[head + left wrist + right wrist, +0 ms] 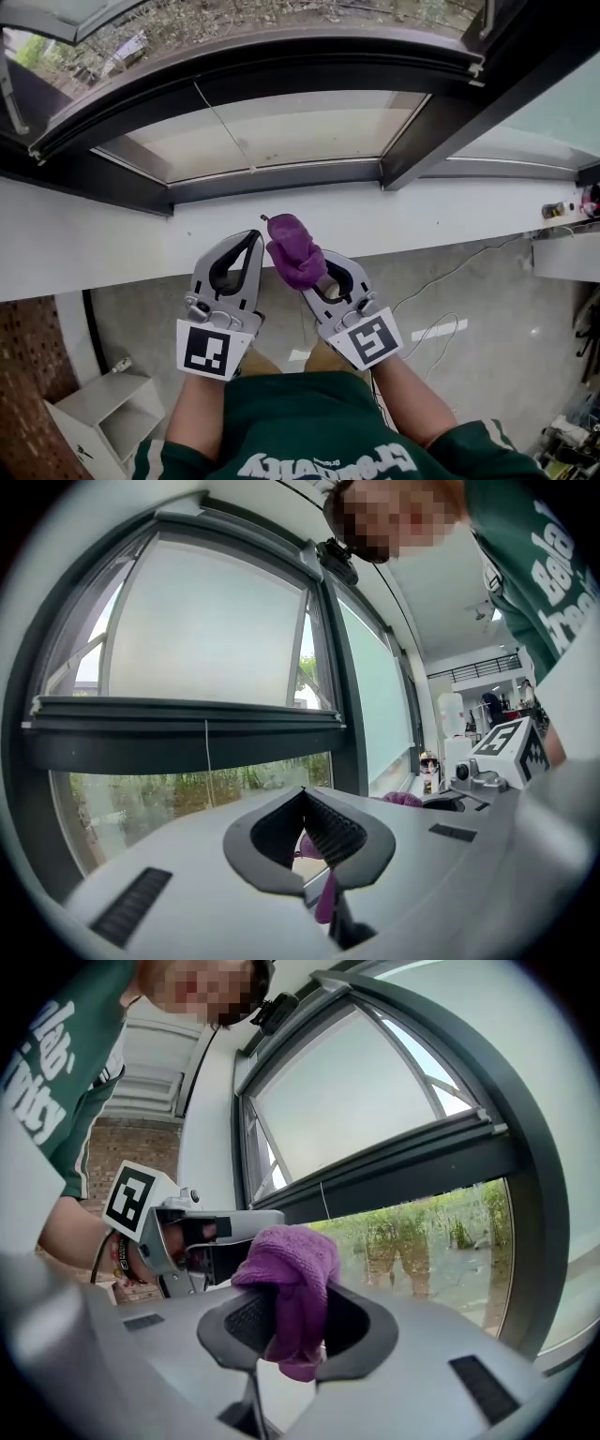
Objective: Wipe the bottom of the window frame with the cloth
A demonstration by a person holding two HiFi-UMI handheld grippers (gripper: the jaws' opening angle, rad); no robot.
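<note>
Cloth (pixel 295 251), purple and bunched, sat pinched between the jaws of the right gripper (pixel 314 277). It was held over the white sill (pixel 112 234), below the dark window frame (pixel 272 178). Whether it touched the sill could not be made out. Its gripped part was hidden by the jaws. The left gripper (pixel 253 239), just beside it, had its jaws closed tip to tip on nothing. The frame's ends were cut off.
</note>
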